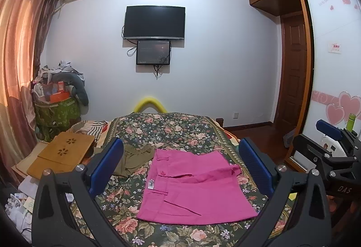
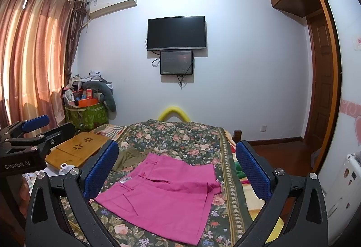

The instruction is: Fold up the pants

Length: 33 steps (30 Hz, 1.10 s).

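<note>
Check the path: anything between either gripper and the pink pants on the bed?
Nothing visible. The pink pants lie flat on the floral bedspread, directly below the open left gripper and right gripper. The olive garment lies beside them, at their far-left corner.

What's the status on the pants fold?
Left gripper open, right gripper open, both above the bed, holding nothing. Pink pants lie folded flat on floral bedspread. Olive garment touches their far-left corner.

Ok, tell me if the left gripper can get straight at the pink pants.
Probably yes: the left gripper is open above the pink pants, which lie flat on the floral bedspread with nothing on top.
</note>
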Tool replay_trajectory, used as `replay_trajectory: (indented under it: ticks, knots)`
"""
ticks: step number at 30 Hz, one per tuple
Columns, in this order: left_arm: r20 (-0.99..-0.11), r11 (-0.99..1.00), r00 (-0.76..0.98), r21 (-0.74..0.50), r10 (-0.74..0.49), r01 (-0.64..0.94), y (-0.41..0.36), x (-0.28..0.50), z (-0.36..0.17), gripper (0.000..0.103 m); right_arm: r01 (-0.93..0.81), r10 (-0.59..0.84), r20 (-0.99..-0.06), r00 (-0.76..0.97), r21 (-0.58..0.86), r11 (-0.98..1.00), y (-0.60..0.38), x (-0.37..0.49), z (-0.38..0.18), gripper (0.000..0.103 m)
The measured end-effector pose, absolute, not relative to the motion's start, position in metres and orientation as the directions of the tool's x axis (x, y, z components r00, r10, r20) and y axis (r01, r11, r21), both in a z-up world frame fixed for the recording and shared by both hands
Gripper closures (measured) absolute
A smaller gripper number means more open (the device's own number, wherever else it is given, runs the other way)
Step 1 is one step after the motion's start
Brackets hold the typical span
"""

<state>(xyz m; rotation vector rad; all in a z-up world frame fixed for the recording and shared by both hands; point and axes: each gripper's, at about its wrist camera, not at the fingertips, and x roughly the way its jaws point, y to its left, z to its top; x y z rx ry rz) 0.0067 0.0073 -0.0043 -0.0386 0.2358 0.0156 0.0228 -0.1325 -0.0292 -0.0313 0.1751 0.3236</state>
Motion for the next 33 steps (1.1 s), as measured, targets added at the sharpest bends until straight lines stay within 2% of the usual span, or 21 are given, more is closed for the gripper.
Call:
replay_trajectory:
  ticks: [33]
  knots:
    - [-0.231,0.999,0.973,-0.03,0.019,-0.027,0.0087,0.0086,-0.0044,0.0,-0.317,0.312,-0.172,0.934,-0.005,0.948,-0.1314,0.0206,-0.0237,0.0]
